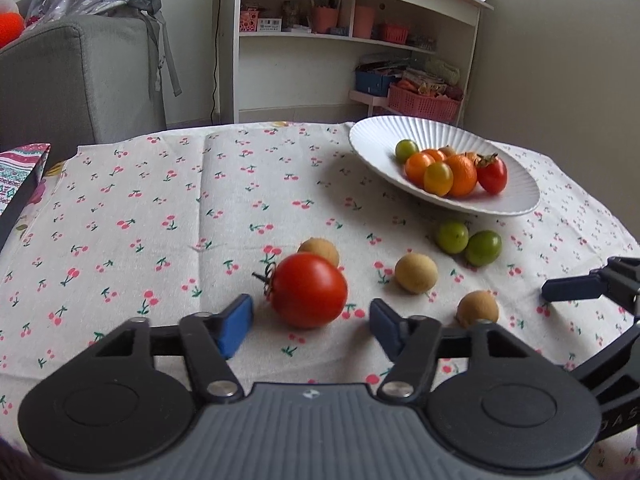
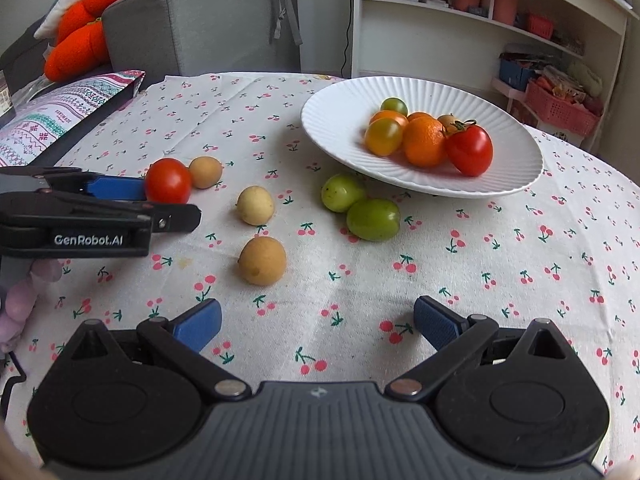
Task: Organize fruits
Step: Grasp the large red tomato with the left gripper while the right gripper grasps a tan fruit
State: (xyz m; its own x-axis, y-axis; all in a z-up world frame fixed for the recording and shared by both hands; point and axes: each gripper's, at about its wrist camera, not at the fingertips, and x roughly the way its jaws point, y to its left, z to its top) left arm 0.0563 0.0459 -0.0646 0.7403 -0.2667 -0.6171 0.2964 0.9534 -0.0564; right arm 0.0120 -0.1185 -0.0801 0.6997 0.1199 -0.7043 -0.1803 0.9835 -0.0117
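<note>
A red tomato lies on the cherry-print cloth between the fingers of my left gripper, with a gap showing on each side, so the jaws are open around it. Beside it lie three tan round fruits and two green ones. A white ribbed plate at the back right holds several tomatoes and an orange. My right gripper hovers open over bare cloth, short of the nearest tan fruit. In the right wrist view the left gripper's blue finger sits against the tomato.
The cloth covers a round table whose edge curves away on the right. A patterned box lies at the left edge. A grey sofa and a white shelf stand behind. A purple-gloved hand holds the left gripper.
</note>
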